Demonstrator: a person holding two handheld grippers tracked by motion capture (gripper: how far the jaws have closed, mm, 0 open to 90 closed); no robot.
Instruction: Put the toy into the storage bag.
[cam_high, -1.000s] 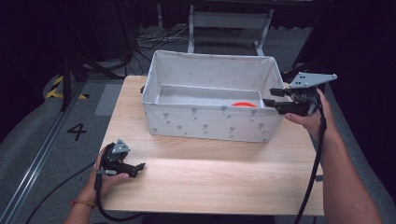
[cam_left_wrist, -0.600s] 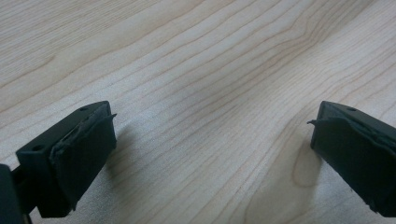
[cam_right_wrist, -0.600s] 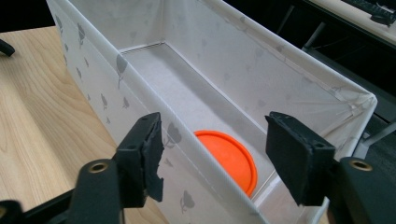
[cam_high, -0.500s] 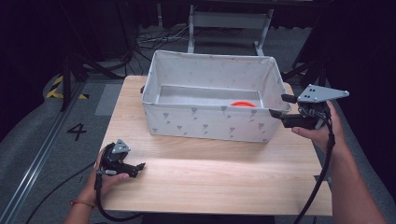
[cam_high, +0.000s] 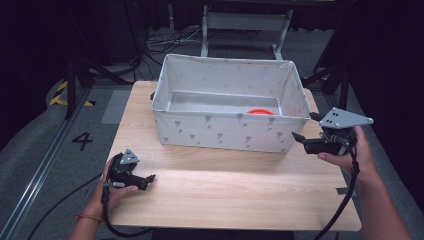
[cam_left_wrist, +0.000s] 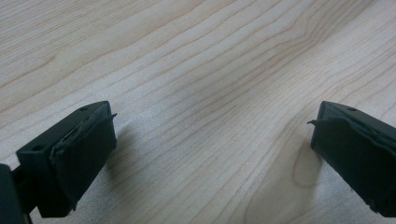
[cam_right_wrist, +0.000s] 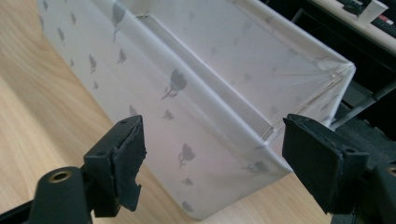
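Observation:
A white fabric bin (cam_high: 225, 131) with a grey print stands on the far half of the wooden table (cam_high: 240, 195). A flat orange-red thing (cam_high: 260, 111) lies on its floor near the right wall. My right gripper (cam_high: 304, 128) hovers just outside the bin's near right corner. Its jaws are open with nothing between them and have just been opening. In the right gripper view the gripper (cam_right_wrist: 210, 140) faces that corner of the bin (cam_right_wrist: 187, 93). My left gripper (cam_high: 149, 178) rests low at the table's near left. It stands open (cam_left_wrist: 210, 135) over bare wood.
The table's right edge (cam_high: 345, 190) lies close under my right hand. Beyond the table are a metal frame (cam_high: 245, 22), floor cables and a floor rail (cam_high: 45, 150) at the left. A cable trails from each gripper off the near edge.
My right gripper has drawn back from over the bin's right rim, rightward and down beside the near right corner, and its jaws stand wider. The left gripper has not moved.

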